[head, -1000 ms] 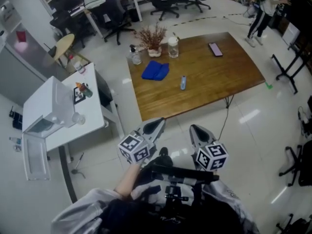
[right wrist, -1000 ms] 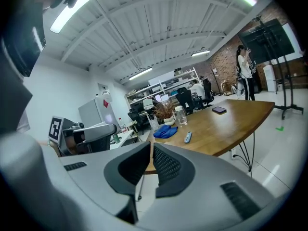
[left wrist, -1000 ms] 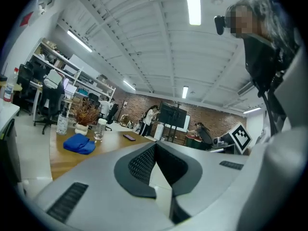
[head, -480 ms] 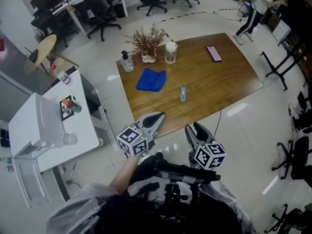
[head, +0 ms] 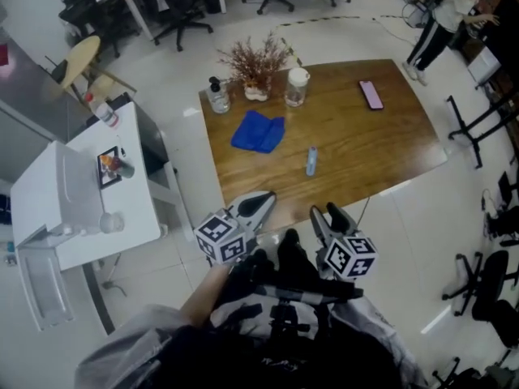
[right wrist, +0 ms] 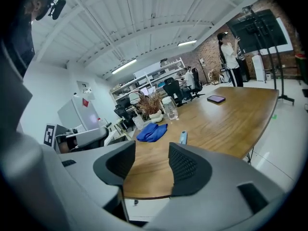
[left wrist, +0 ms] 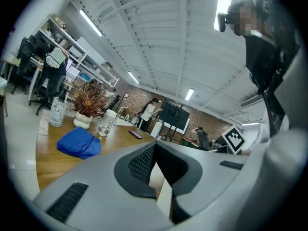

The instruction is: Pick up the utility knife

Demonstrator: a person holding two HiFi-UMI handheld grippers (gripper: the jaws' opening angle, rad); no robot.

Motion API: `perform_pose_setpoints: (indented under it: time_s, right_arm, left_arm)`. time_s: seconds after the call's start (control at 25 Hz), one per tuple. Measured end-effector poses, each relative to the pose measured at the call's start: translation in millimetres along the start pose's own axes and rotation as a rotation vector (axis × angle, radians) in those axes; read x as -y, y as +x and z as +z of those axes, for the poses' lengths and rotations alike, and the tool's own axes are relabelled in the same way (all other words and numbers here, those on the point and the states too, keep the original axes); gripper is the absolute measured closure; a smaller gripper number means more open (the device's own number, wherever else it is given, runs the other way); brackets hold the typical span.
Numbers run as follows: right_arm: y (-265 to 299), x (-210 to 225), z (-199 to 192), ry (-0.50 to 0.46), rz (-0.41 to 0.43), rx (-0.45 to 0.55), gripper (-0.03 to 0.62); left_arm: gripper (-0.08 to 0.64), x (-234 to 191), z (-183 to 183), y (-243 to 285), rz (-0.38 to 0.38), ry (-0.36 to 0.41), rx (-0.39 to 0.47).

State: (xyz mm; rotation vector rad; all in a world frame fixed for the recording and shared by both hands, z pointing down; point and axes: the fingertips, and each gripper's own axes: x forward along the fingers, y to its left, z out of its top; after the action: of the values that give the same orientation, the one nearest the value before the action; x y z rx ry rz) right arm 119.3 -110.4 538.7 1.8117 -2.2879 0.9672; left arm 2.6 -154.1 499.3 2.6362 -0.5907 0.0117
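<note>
The utility knife point(head: 310, 160), small and light blue, lies on the wooden table point(head: 381, 144) near its middle; the right gripper view shows the knife point(right wrist: 183, 137) beyond the jaws. Both grippers hover at the table's near edge, well short of the knife. My left gripper point(head: 258, 201) points at the table with its jaws together and nothing in them point(left wrist: 155, 146). My right gripper point(head: 328, 215) has its jaws apart and opening, with only the bare tabletop between the pads point(right wrist: 151, 162).
A blue cloth point(head: 258, 131), a dried plant in a vase point(head: 255, 67), a glass jar point(head: 297, 86), a pump bottle point(head: 217, 96) and a phone point(head: 371, 94) share the table. A white desk point(head: 81, 209) stands left. A person point(head: 442, 14) stands far right, office chairs behind.
The view and both grippers have closed in on the table's near edge. The right gripper's jaws, together before, now stand apart. The left gripper's jaws look the same.
</note>
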Motion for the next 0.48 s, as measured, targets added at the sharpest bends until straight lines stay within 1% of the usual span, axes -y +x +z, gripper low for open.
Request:
perform_pose_setpoints:
  time_s: [0.12,0.28,0.36,0.48]
  right_arm:
    - [25.3,17.8,6.3,-0.035,0.003,-0.047,0.385]
    - [60.5,40.2,13.6,-0.101,0.016,-0.123,0.376]
    - [78.5,51.7,14.5,-0.140,0.023,-0.164,0.365]
    - [108.0,68.6,7.2,-0.204,0.018,-0.232,0.339]
  left_arm:
    - [0.558,-15.3,4.7,2.2,0.073,-0.009,0.022]
    - [0.558,-34.0,22.3,6.2,0.174,-0.021,0.083]
    - [0.558,-37.0,28.2,9.6,0.210,-0.019,0.102]
    - [0.558,-38.0,28.8,11.1,0.251,-0.022,0.103]
